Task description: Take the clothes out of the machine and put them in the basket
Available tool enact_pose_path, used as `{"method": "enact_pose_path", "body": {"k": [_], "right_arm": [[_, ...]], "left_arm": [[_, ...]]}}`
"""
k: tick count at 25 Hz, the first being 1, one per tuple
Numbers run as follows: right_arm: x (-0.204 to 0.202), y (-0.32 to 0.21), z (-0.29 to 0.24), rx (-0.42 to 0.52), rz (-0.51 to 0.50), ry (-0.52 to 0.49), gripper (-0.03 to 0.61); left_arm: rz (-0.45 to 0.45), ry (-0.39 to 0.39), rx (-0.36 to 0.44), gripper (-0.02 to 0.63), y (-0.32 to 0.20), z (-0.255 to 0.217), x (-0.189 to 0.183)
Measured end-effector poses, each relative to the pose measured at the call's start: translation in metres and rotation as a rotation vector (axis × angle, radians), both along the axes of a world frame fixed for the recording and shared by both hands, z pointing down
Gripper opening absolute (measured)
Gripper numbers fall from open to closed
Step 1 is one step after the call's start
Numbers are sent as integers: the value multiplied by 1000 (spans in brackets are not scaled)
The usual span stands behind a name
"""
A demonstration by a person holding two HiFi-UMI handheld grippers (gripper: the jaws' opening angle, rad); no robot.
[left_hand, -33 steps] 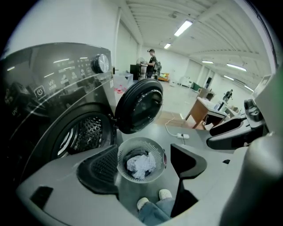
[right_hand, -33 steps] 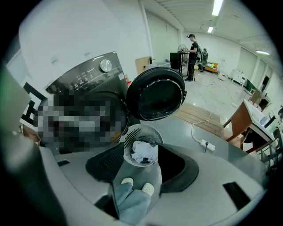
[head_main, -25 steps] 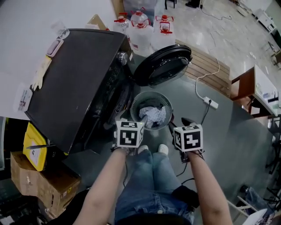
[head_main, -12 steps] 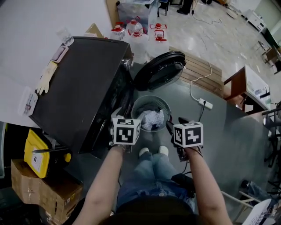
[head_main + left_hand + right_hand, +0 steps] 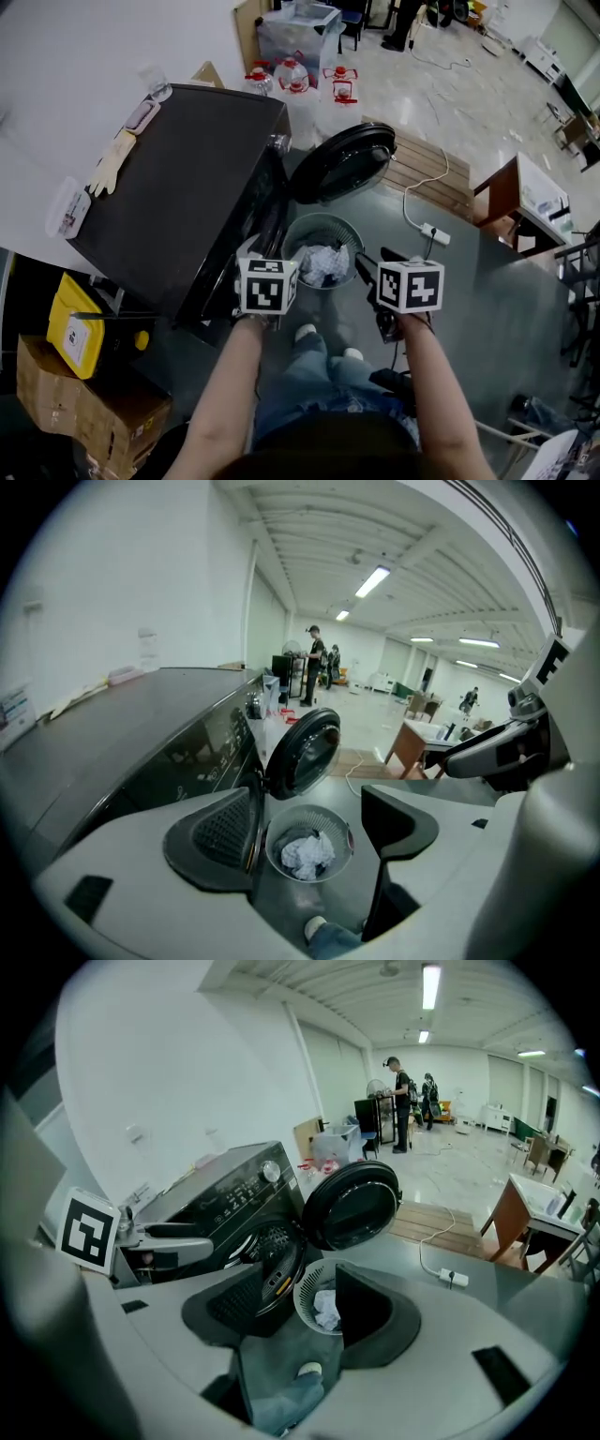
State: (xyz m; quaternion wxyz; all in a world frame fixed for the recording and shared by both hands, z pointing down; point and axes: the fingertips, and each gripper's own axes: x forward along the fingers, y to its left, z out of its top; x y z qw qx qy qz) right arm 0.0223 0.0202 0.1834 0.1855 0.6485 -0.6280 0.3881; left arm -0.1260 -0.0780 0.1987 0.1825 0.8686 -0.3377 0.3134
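Observation:
A round grey mesh basket (image 5: 292, 236) stands on the floor before the black washing machine (image 5: 178, 197), whose round door (image 5: 342, 161) hangs open. White crumpled clothes (image 5: 323, 262) lie in the basket. My left gripper (image 5: 262, 255) and right gripper (image 5: 373, 270) hover side by side high above the basket, both open and holding nothing. In the left gripper view the left gripper (image 5: 309, 827) frames the basket (image 5: 281, 819) and its clothes (image 5: 307, 853) far below. In the right gripper view the right gripper (image 5: 305, 1321) shows the basket (image 5: 305, 1302) beside the drum opening (image 5: 267, 1251).
Water jugs with red caps (image 5: 300, 75) stand behind the machine. A wooden pallet (image 5: 422, 169), a cable with a power strip (image 5: 429, 232) and a desk (image 5: 525, 202) lie to the right. Cardboard boxes (image 5: 75, 403) and a yellow container (image 5: 70, 323) sit at the left. My shoes (image 5: 305, 333) are near the basket.
Both grippers have risen away from the basket, which now looks smaller and farther below. The clothes stay in the basket.

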Motion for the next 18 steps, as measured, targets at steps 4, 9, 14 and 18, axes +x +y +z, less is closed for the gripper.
{"method": "enact_pose_path", "body": {"k": [4, 9, 14, 18], "right_arm": [[2, 4, -14, 52, -38, 41, 242], [10, 21, -29, 103, -62, 44, 242], [19, 47, -43, 146, -106, 59, 241], [36, 75, -50, 171, -142, 79, 239]], "left_arm": [[-30, 33, 39, 368, 7, -12, -3], [-57, 53, 90, 367, 26, -30, 3], [-93, 53, 129, 365, 51, -46, 7], [-138, 70, 170, 365, 78, -64, 14]]}}
